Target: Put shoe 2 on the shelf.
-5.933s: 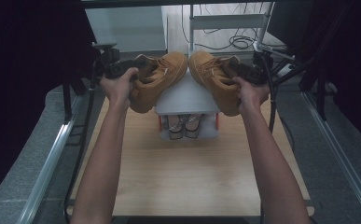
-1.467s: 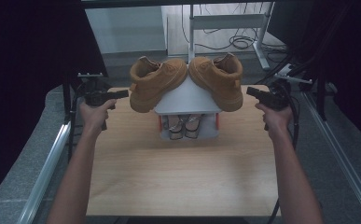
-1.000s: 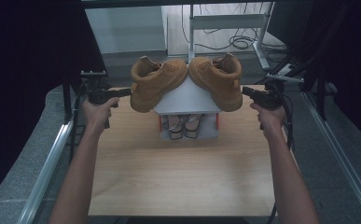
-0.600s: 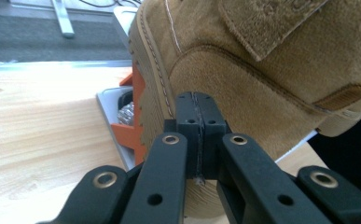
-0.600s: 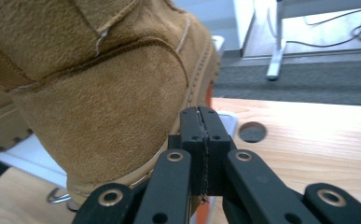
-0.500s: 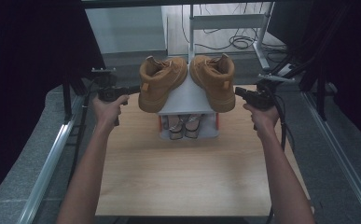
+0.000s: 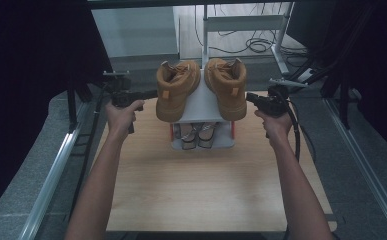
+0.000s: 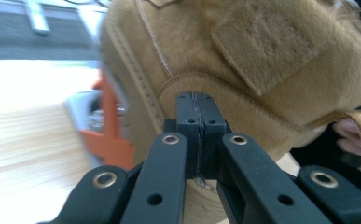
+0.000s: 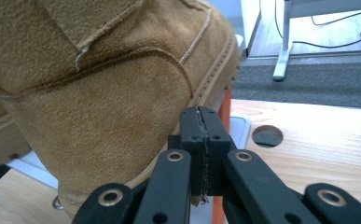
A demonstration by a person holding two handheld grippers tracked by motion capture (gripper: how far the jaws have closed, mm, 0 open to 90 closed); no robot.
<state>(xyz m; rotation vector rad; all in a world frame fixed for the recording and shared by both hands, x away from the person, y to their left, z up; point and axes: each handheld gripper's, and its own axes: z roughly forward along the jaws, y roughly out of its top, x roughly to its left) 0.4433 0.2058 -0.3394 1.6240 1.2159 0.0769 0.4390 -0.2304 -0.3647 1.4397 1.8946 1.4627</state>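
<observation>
Two matte black pistol-shaped handheld grippers are seen: left gripper [image 7: 148, 93], right gripper [image 7: 250, 97]. Brass-ringed pivot holes are noted on the black linkage arms. A black cable [image 7: 295, 131] is trailed from the right unit. Forearms are bare, no sleeves.

Tan suede boots [image 7: 177, 90] | white rack [image 7: 202, 102] with orange posts | pale wood-grain table [image 7: 196, 185] | black grippers [image 7: 153, 93]
</observation>
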